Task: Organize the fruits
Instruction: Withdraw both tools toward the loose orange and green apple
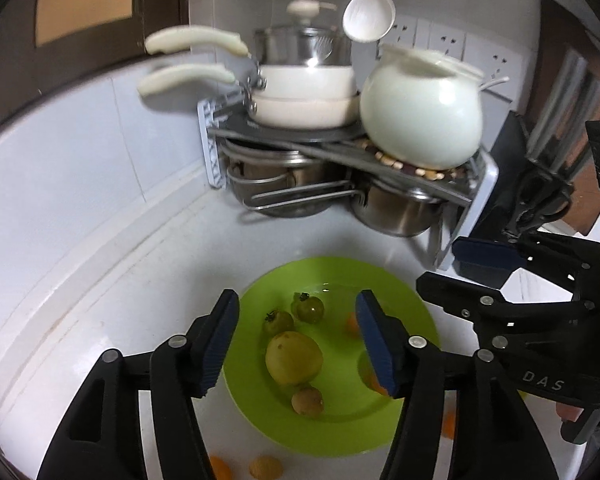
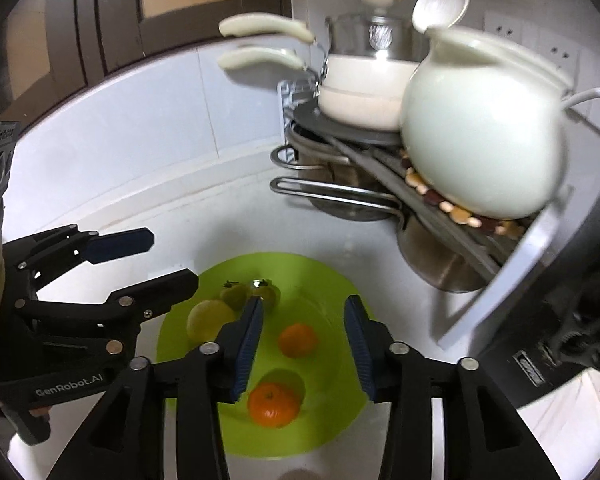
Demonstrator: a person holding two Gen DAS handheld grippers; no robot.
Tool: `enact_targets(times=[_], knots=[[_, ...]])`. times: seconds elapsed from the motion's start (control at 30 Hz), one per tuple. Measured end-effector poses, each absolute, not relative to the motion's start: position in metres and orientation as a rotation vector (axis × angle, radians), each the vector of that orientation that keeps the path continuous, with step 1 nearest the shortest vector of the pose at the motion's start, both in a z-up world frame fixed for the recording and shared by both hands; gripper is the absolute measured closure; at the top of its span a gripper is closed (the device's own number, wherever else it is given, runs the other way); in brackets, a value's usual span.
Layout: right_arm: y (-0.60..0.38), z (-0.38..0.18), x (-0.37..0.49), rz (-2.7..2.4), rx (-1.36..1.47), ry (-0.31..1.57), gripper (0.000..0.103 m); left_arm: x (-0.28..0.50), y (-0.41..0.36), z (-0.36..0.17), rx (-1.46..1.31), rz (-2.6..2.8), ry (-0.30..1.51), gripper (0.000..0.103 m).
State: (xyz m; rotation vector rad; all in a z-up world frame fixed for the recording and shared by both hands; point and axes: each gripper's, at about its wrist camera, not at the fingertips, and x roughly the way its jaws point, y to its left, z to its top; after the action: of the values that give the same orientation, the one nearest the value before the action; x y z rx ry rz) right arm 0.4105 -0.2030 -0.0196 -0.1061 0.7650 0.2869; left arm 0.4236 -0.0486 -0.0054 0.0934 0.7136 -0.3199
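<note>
Left wrist view shows the left gripper spread wide and empty above the green plate, the yellow-green fruit lying between its fingers. Right gripper, likewise spread and empty, hangs over the same plate, with two oranges between its fingers.

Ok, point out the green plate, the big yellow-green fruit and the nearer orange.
green plate [image 2: 332, 276]: right wrist view, bare far rim.
big yellow-green fruit [image 1: 294, 357]: left wrist view, middle of its skin.
nearer orange [image 2: 273, 405]: right wrist view, centre of its top.
</note>
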Motion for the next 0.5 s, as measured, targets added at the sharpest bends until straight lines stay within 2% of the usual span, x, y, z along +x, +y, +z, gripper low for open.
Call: enact_targets(times=[0.4,0.5], knots=[[-0.228,0.019,0.336,0.182,-0.093,0.616,0.034,0.353,-0.057,0.021,0.105,-0.342,0.592,0.018],[-0.232,0.022,0.32,0.16,-0.096,0.591,0.032,0.336,-0.06,0.024,0.114,-0.347,0.571,0.014]])
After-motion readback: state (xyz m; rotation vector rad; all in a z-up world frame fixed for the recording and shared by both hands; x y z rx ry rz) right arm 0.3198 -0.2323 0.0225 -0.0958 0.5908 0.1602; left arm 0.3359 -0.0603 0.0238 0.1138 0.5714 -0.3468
